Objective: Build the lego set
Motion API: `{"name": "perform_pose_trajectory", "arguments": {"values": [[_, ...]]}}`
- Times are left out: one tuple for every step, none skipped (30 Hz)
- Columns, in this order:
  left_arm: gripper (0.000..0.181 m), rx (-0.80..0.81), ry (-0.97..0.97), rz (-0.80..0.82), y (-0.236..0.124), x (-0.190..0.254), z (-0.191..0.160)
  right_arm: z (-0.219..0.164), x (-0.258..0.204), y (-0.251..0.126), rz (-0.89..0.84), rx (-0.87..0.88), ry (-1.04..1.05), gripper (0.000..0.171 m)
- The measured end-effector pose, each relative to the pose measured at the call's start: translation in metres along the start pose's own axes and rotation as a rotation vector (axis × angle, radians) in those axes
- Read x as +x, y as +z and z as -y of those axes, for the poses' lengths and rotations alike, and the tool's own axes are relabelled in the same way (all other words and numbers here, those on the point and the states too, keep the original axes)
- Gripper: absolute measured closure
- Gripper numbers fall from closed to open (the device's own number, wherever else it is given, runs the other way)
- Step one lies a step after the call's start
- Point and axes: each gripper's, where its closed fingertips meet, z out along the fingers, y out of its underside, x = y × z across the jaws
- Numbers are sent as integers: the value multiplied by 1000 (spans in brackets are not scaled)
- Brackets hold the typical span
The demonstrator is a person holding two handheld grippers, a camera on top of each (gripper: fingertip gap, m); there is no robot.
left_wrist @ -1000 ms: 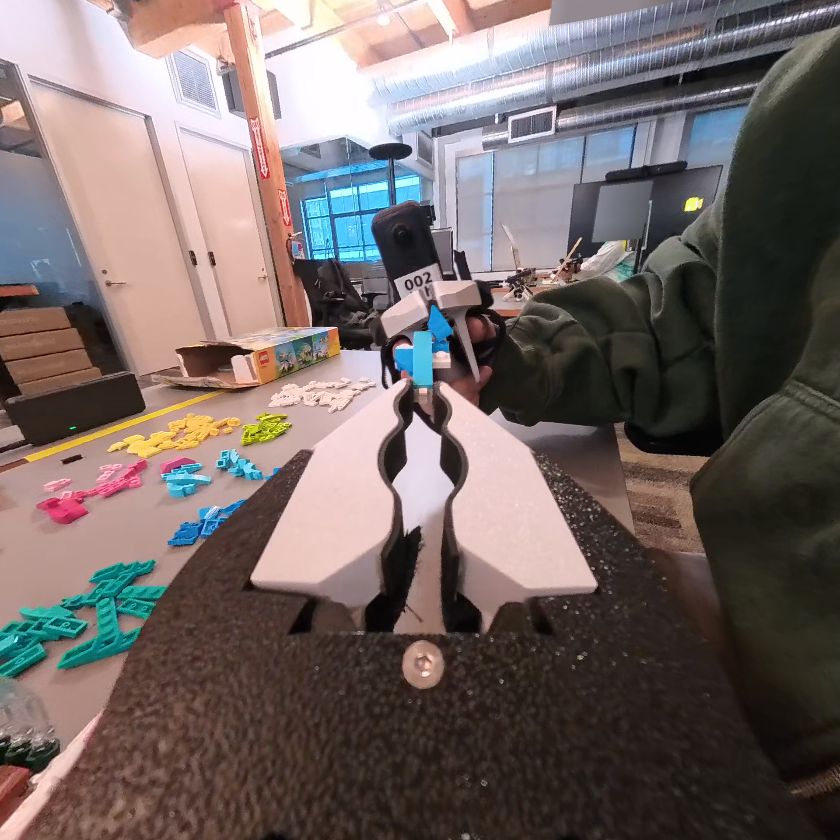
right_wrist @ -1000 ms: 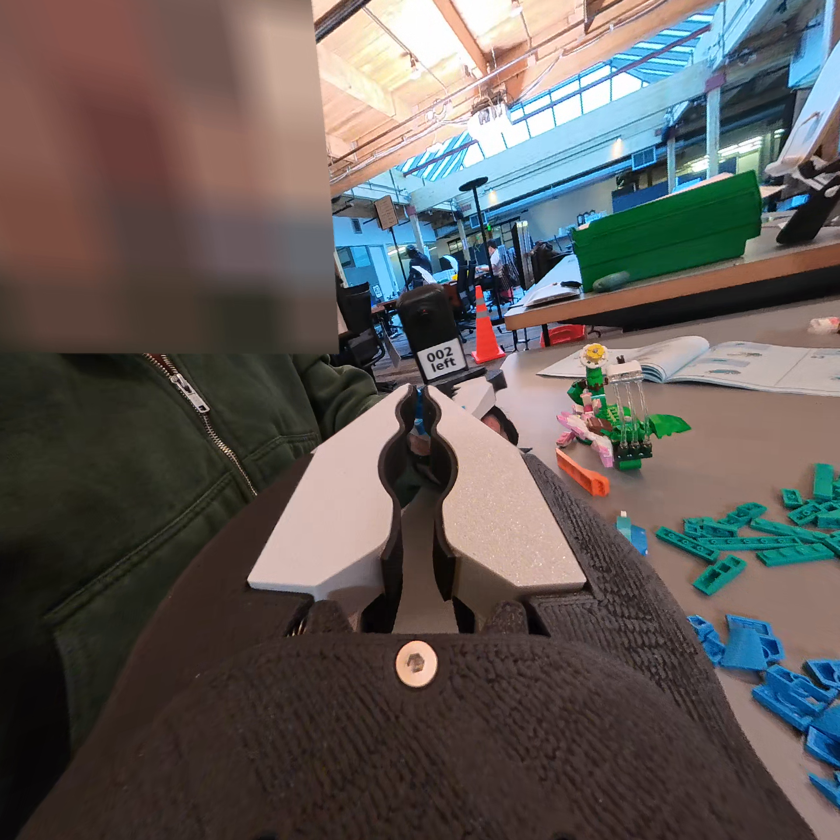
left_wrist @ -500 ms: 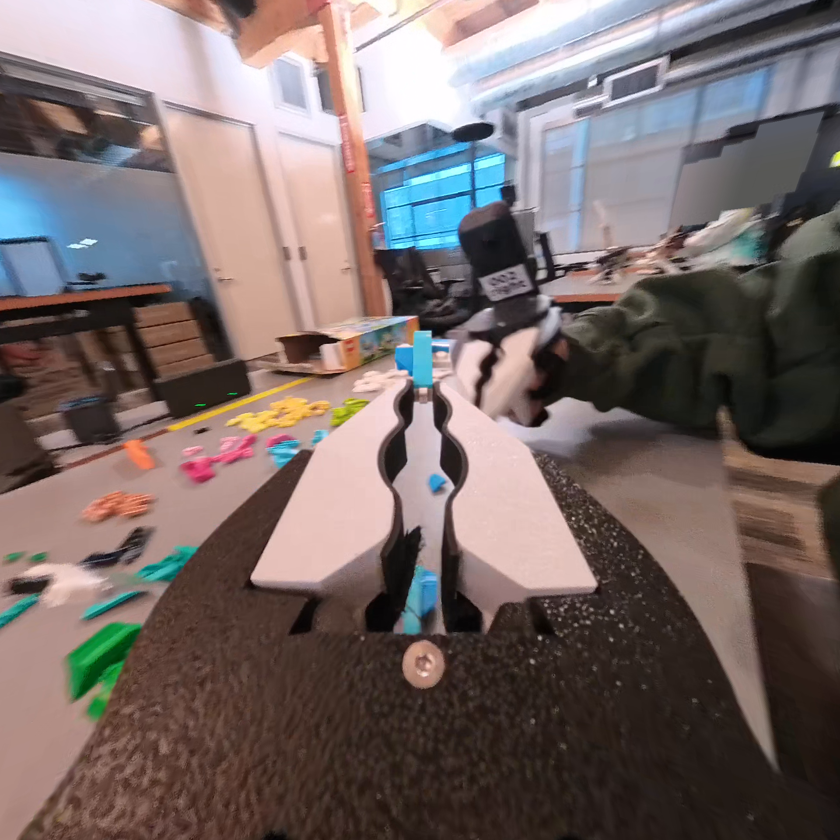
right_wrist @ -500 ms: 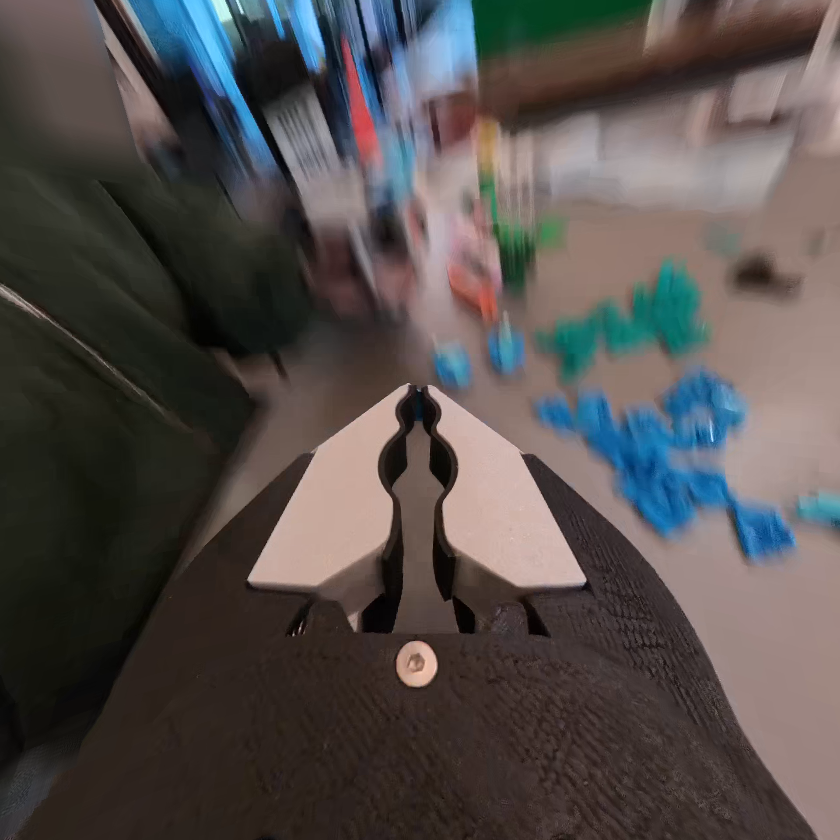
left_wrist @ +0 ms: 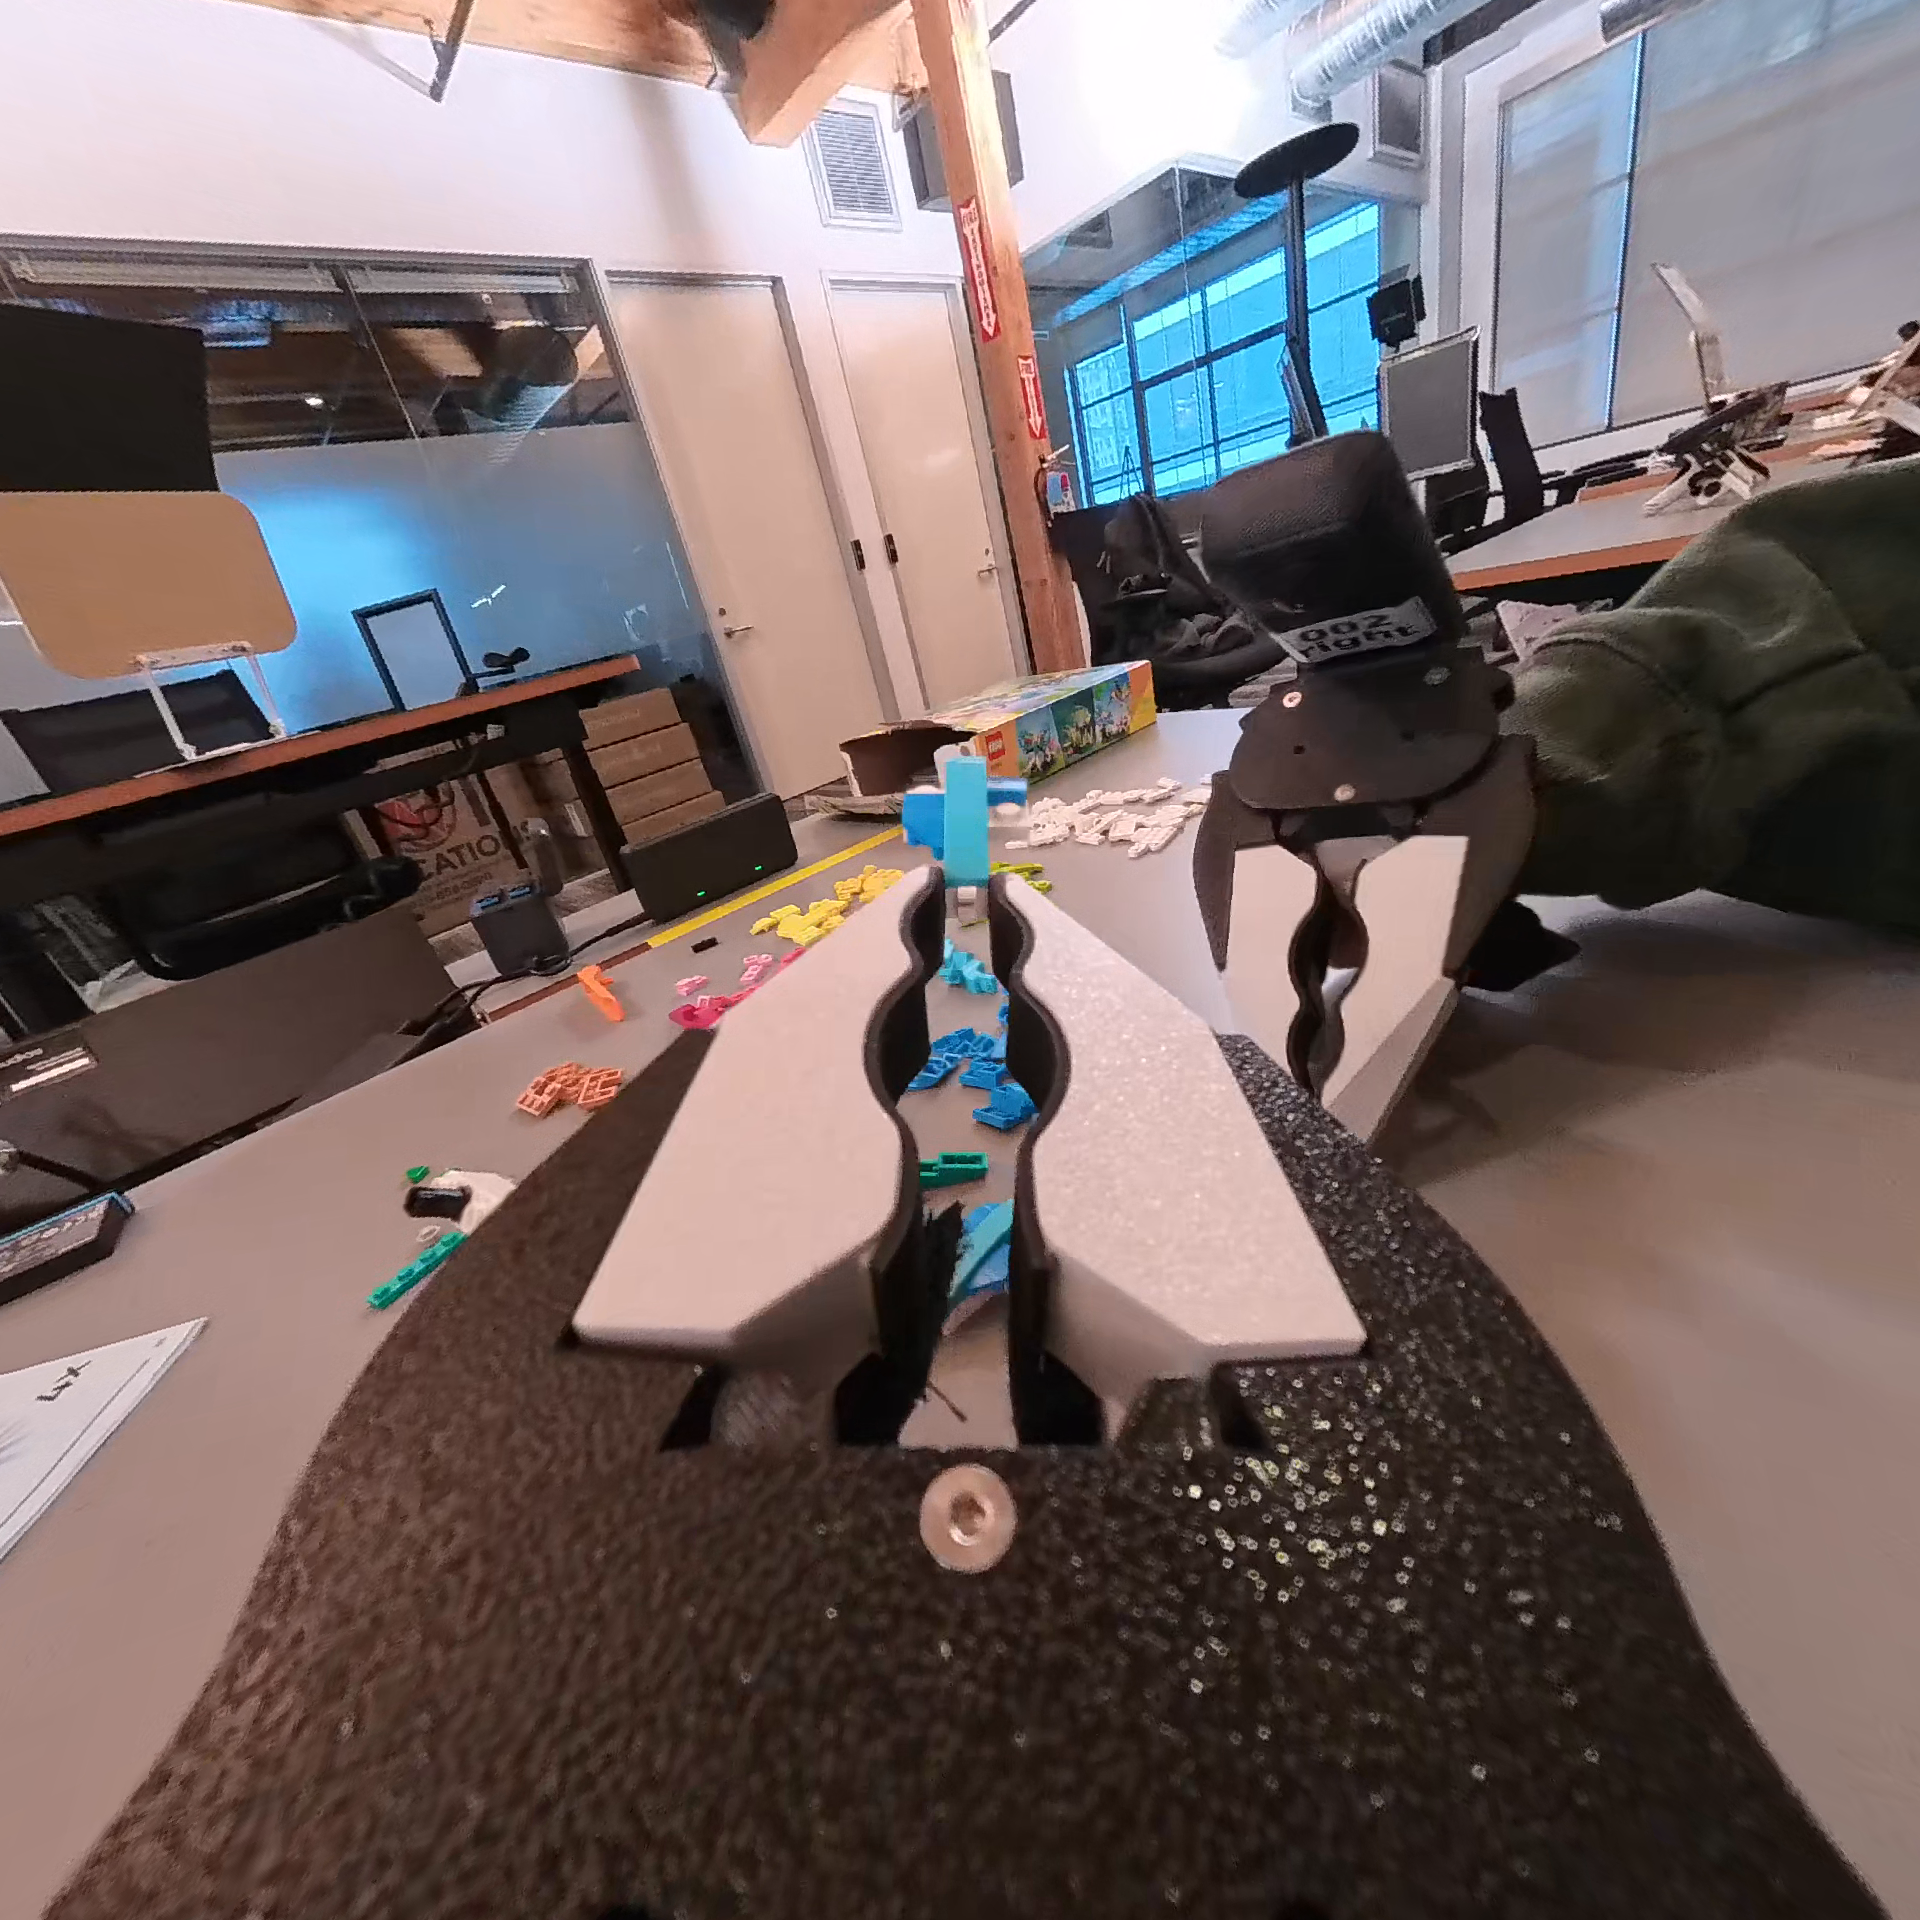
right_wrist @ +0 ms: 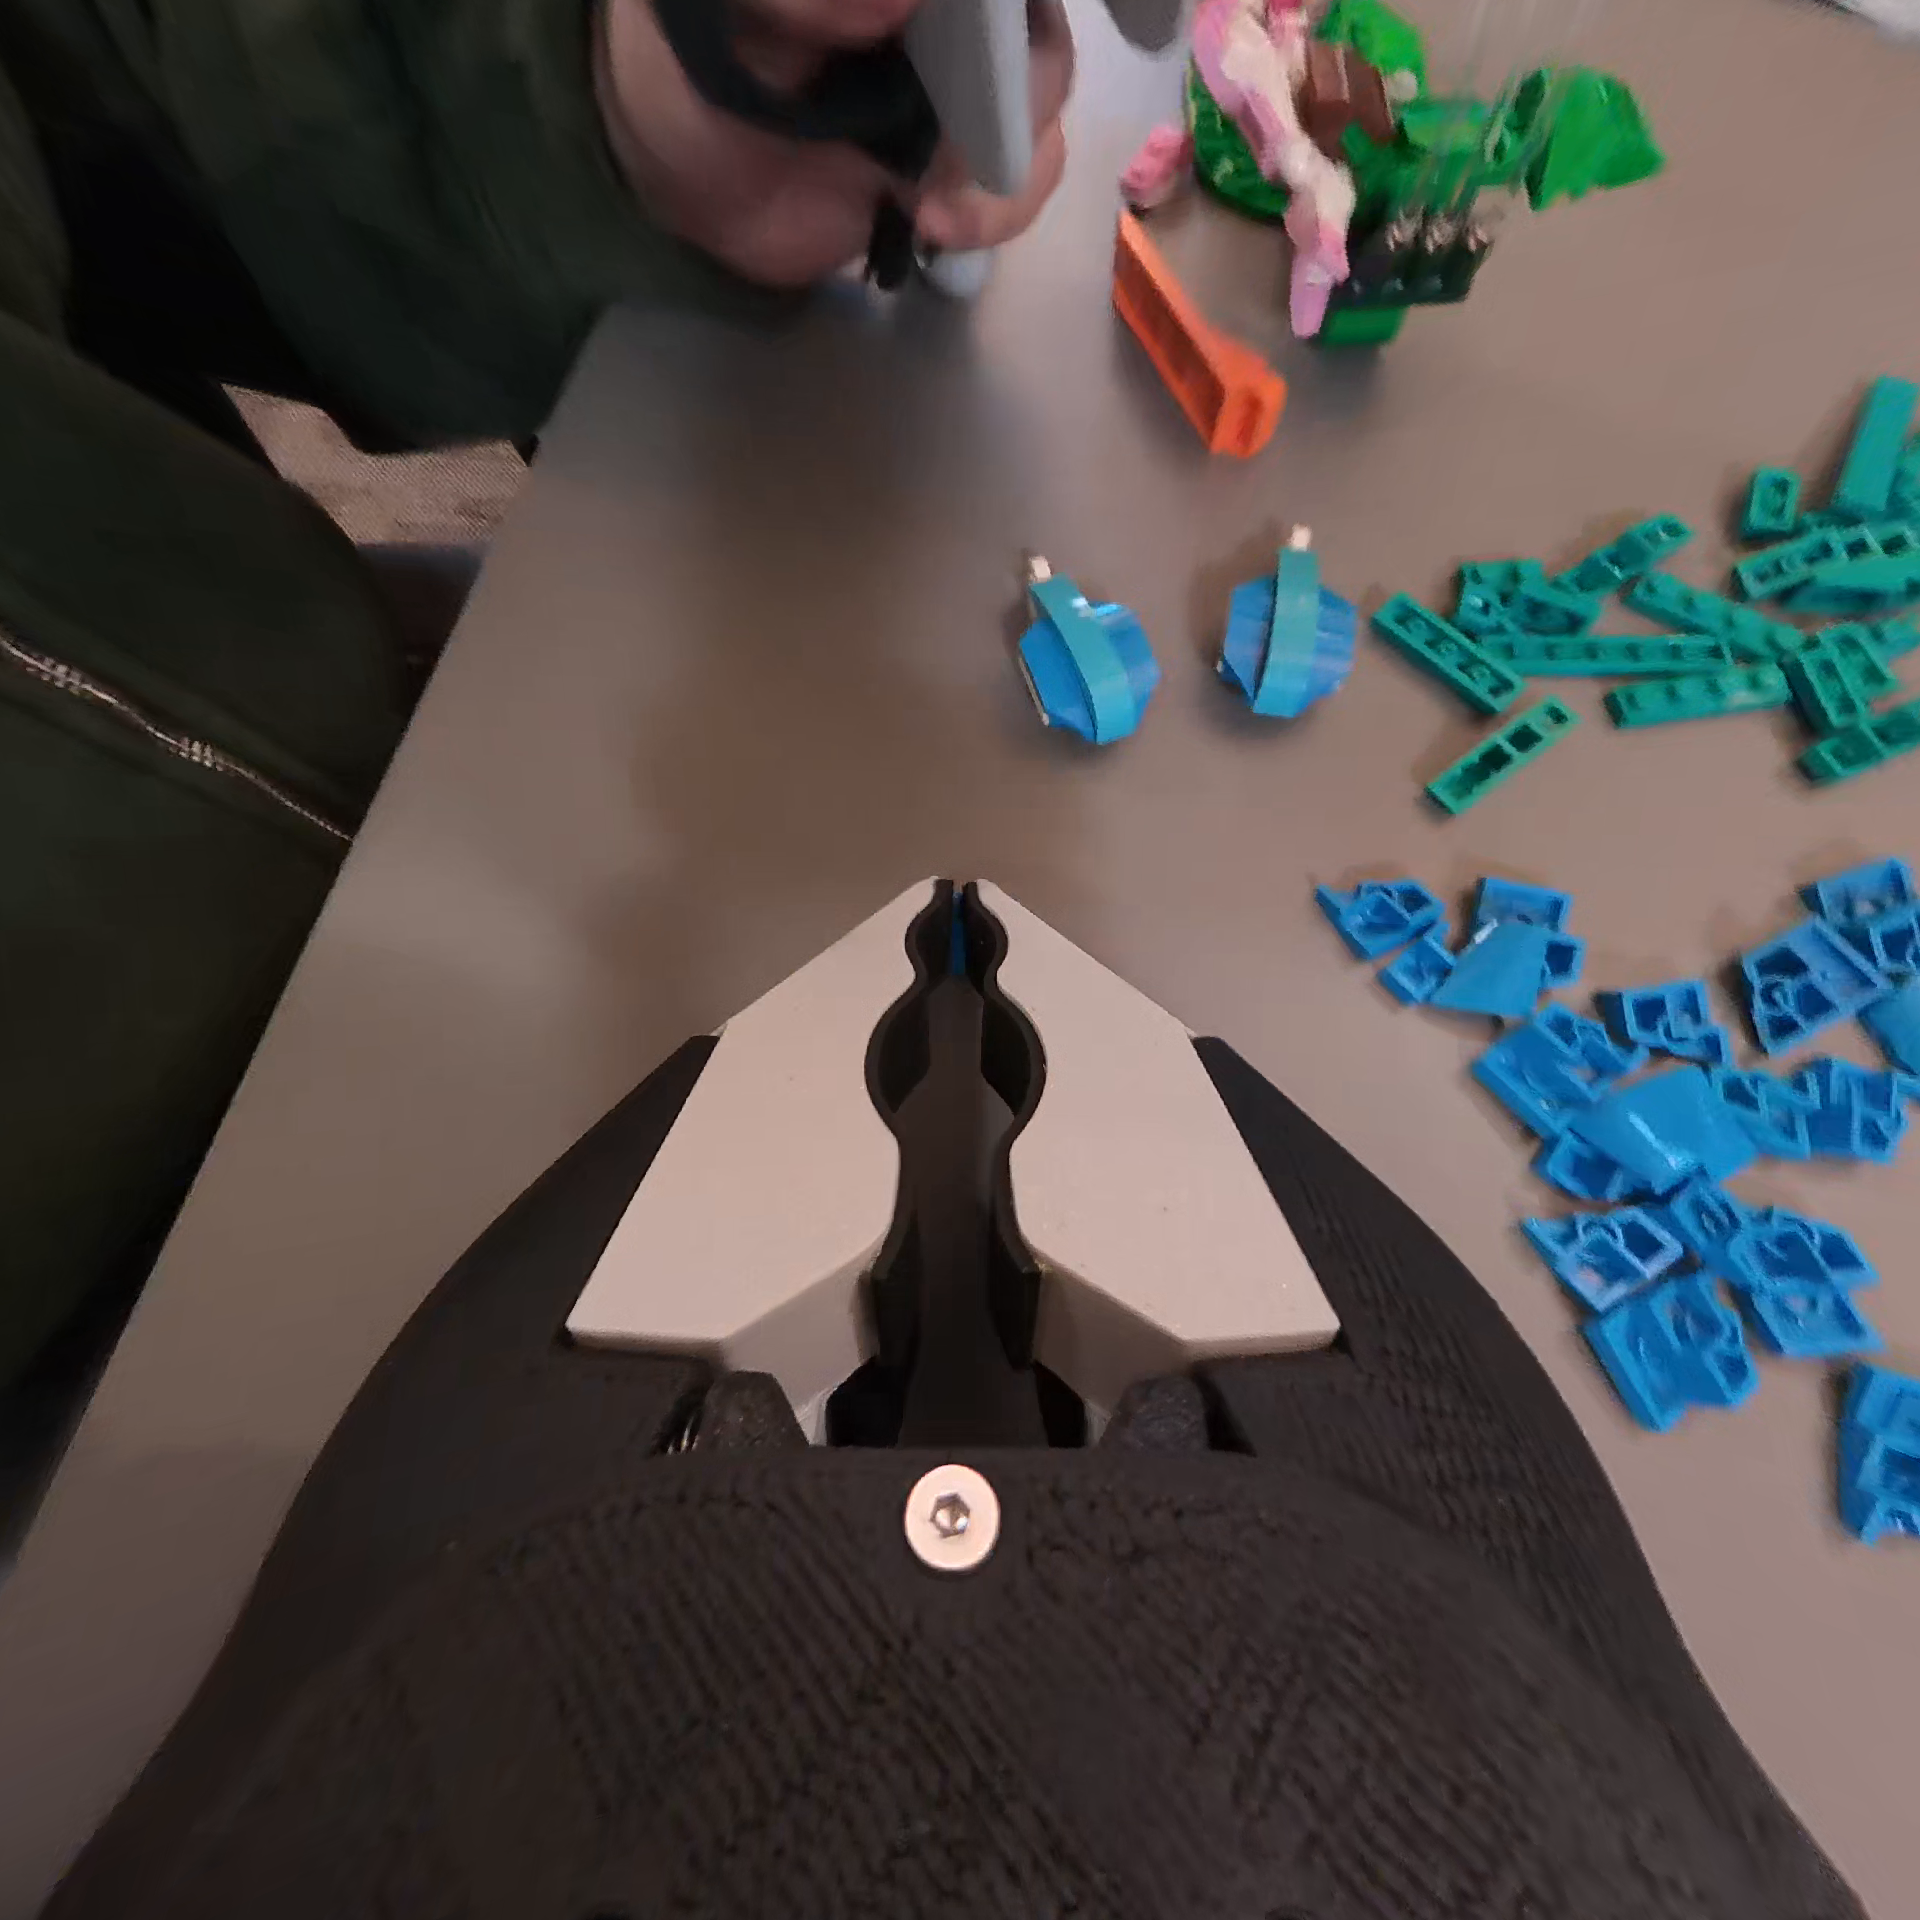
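My left gripper (left_wrist: 964, 896) is shut on a small light-blue and white lego assembly (left_wrist: 964, 821), which stands upright above its tips, over the table. My right gripper (right_wrist: 956, 891) is shut on a thin blue piece (right_wrist: 954, 935) and points down at the grey table (right_wrist: 727, 727). It also shows in the left wrist view (left_wrist: 1340, 997), to the right of the left gripper, tips close to the table. Two finished blue sub-assemblies (right_wrist: 1086, 665) (right_wrist: 1288, 649) lie ahead of the right gripper.
An orange brick separator (right_wrist: 1195, 343) and a green and pink built model (right_wrist: 1382, 166) sit farther back. Teal pieces (right_wrist: 1662, 644) and blue pieces (right_wrist: 1714, 1122) lie to the right. Yellow, pink and white piles and the set's box (left_wrist: 1049, 717) lie beyond the left gripper. The table edge (right_wrist: 436, 644) is at left. About 12 cm separates my left fingertips from my right.
The two grippers were tip to tip at the assembly. The right gripper has pulled away and swung down toward the table; the left gripper has kept the assembly and turned left.
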Motion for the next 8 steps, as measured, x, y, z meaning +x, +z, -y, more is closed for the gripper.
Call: {"name": "perform_pose_trajectory", "arguments": {"values": [[176, -2, 0, -3, 0, 1, -1, 1, 0, 0, 3, 6, 1, 171], [176, -5, 0, -5, 0, 1, -2, 0, 2, -1, 0, 4, 5, 170], [176, -7, -1, -5, 1, 1, -2, -1, 4, -2, -7, 1, 4, 170], [176, -8, -3, -4, 1, 1, -3, -2, 6, -4, -13, 5, 3, 169], [176, -9, -5, -2, 1, 1, -3, -1, 8, -6, -16, 12, 8, 164], [176, -10, -7, 1, 1, 1, -4, 0, 10, -9, -24, 19, 18, 158], [176, -12, -7, 3, 1, 1, -5, 2, 16, -12, -45, 24, 28, 153], [176, -13, -6, 4, 1, 1, -5, 3, 23, -14, -77, 24, 33, 153]]}}
